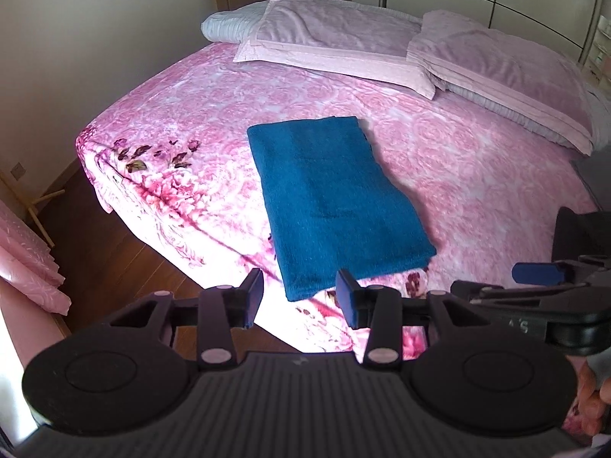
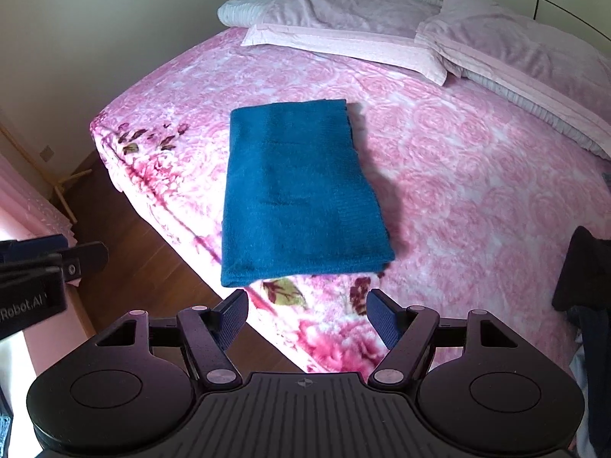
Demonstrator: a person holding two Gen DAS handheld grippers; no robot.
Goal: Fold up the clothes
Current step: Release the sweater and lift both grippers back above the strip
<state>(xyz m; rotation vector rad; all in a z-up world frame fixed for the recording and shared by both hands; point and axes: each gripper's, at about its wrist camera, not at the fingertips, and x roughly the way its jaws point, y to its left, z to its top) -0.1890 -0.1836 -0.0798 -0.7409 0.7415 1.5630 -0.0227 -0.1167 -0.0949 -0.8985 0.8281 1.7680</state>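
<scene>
Through the left wrist camera I see the folded teal terry towel point(image 1: 336, 206) lying flat near the corner of the pink floral-covered bed point(image 1: 477, 175). My left gripper point(image 1: 299, 297) hangs above it, jaws apart, holding nothing.

Right wrist view: the towel's near edge overhangs the bed side; a dark garment point(image 2: 584, 274) is cut off at the frame's right. My right gripper point(image 2: 307, 315) gapes wide, empty.

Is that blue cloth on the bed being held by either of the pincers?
No. The blue cloth lies folded on the bed, and both the left gripper and right gripper are open, off it.
</scene>
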